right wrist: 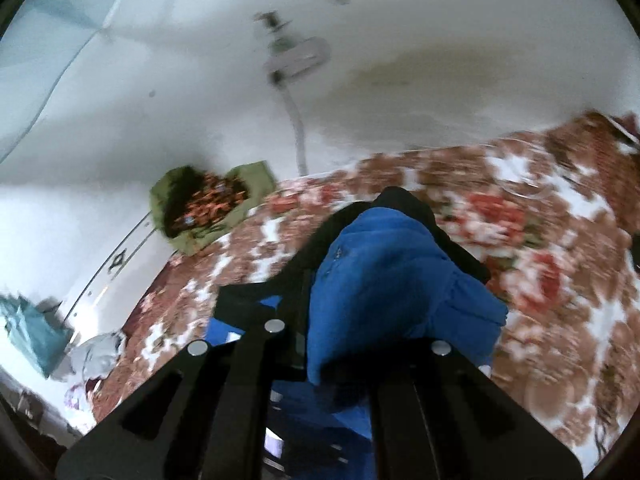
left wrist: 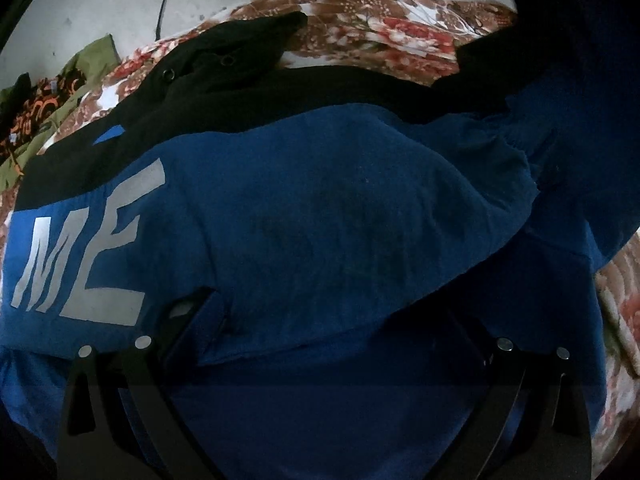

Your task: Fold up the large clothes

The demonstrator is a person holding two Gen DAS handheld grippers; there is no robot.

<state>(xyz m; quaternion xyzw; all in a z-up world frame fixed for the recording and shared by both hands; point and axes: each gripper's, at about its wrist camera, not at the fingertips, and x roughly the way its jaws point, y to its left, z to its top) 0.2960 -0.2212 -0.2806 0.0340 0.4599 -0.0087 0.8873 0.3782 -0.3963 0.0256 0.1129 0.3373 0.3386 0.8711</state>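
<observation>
A blue and black hoodie (left wrist: pixel 320 208) with grey letters "ME" (left wrist: pixel 84 248) lies on a floral bedspread (left wrist: pixel 380 16). Its black hood (left wrist: pixel 240 48) points to the far side. My left gripper (left wrist: pixel 320 320) hovers low over the blue cloth with its jaws wide apart; a fold of cloth covers the fingertips. A length of blue fabric (left wrist: pixel 580 120) rises at the right edge of that view. In the blurred right wrist view, my right gripper (right wrist: pixel 336 328) is shut on a bunch of the blue hoodie fabric (right wrist: pixel 392 276), held above the bedspread (right wrist: pixel 560 240).
A green jacket with orange-patterned lining (right wrist: pixel 208 208) lies at the bed's far left against the white wall (right wrist: pixel 400 20). The same green jacket (left wrist: pixel 52 96) shows in the left wrist view. A hose and a wall fitting (right wrist: pixel 298 60) hang above. A teal bag (right wrist: pixel 28 332) and grey cloth (right wrist: pixel 96 356) lie left.
</observation>
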